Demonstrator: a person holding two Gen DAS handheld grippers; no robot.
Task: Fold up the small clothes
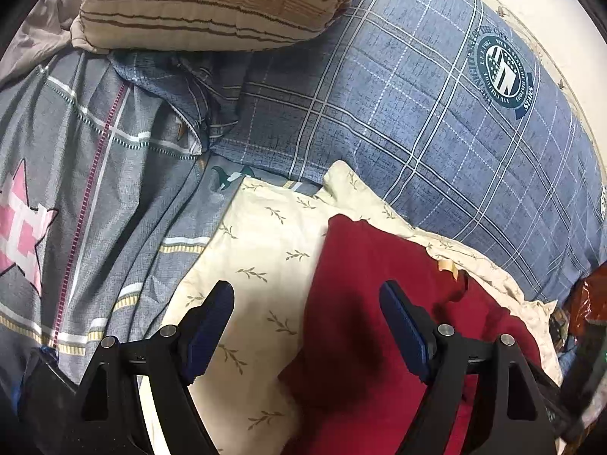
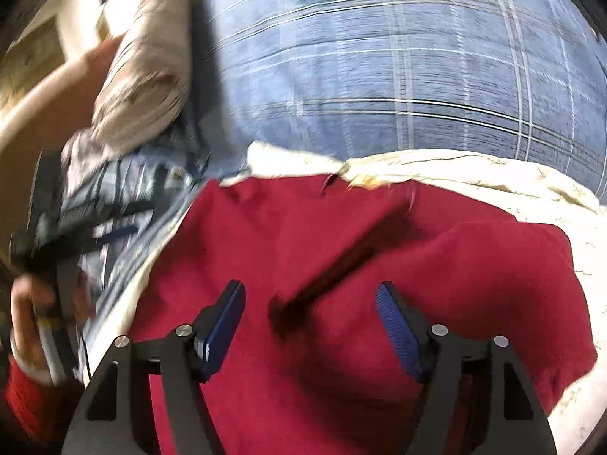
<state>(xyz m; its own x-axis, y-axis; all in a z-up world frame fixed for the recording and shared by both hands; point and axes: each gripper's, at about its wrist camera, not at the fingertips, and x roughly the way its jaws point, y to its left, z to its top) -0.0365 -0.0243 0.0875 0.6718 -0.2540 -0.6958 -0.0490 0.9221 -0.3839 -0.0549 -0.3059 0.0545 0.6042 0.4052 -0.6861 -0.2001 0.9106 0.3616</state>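
Note:
A dark red garment [image 1: 379, 303] lies flat on a cream cloth with a leaf print [image 1: 265, 250], spread on the bed. My left gripper [image 1: 306, 295] is open and empty, hovering over the garment's left edge, one finger over the cream cloth, the other over the red fabric. In the right wrist view the red garment [image 2: 341, 265] fills the lower frame, with a fold shadow across its middle. My right gripper [image 2: 310, 295] is open and empty just above it. That view is motion-blurred. The left gripper and the hand holding it [image 2: 41, 265] show at its left edge.
A blue plaid quilt with a round crest [image 1: 436, 113] covers the bed behind the cloth. A striped beige pillow [image 1: 212, 3] lies at the back. A grey cover with a pink star [image 1: 76, 189] bunches on the left. Clutter [image 1: 584, 311] sits at the right edge.

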